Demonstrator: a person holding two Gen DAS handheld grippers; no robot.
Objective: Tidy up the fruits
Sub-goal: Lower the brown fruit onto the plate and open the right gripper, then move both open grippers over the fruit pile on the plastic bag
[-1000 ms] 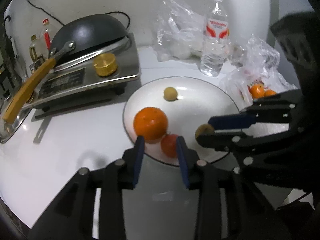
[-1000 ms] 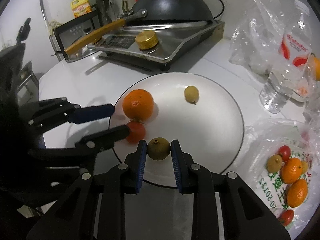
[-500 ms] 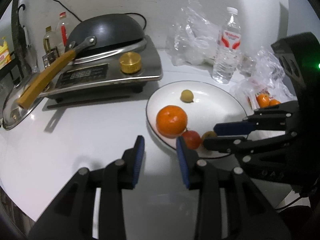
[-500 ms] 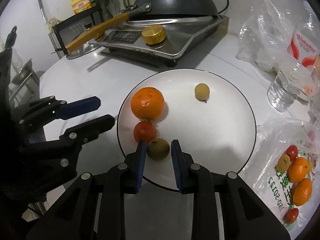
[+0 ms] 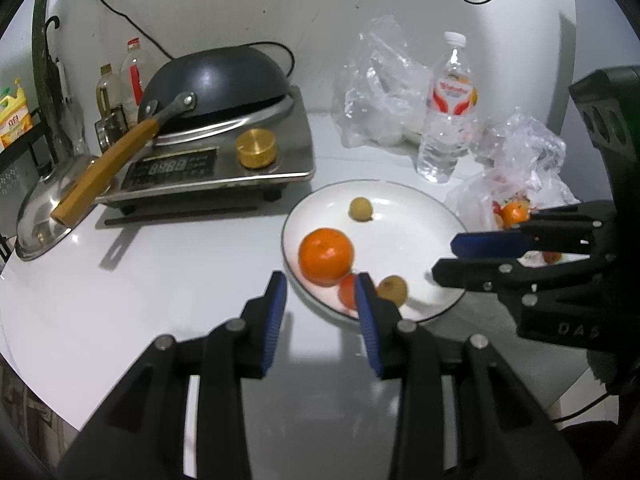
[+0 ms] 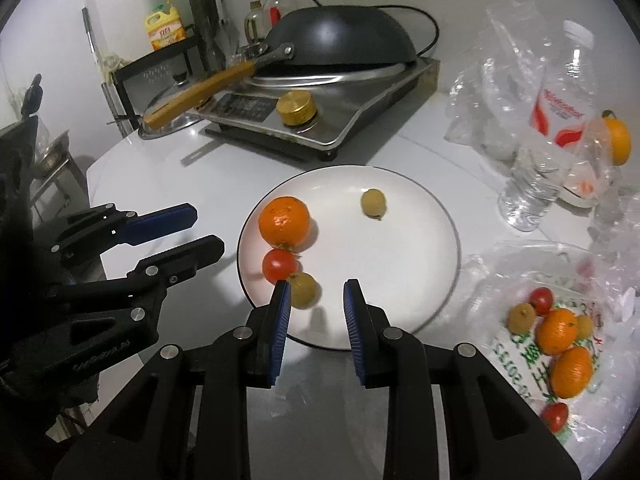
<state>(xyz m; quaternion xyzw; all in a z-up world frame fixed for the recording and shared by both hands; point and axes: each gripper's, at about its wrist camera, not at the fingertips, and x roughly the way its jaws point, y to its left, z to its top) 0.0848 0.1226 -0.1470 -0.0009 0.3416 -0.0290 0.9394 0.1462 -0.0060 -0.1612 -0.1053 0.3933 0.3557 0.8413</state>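
Right wrist view, white plate (image 6: 420, 248), glossy orange mandarin (image 6: 284, 221), red tomato (image 6: 280, 266)

The right half of the white plate (image 6: 408, 240) lay bare, open room for a gripper, while its left edge was crowded by the tangerine (image 6: 284, 221), the cherry tomato (image 6: 280, 266) and a brown longan (image 6: 305, 290) in a tight line. Behind it the induction cooker (image 6: 320, 120) with its wok (image 6: 340, 46) walled off the back. To the right the water bottle (image 6: 548, 148) and the fruit bag (image 6: 560, 320) hemmed the plate in; the white tabletop (image 5: 160, 272) to its left lay free.
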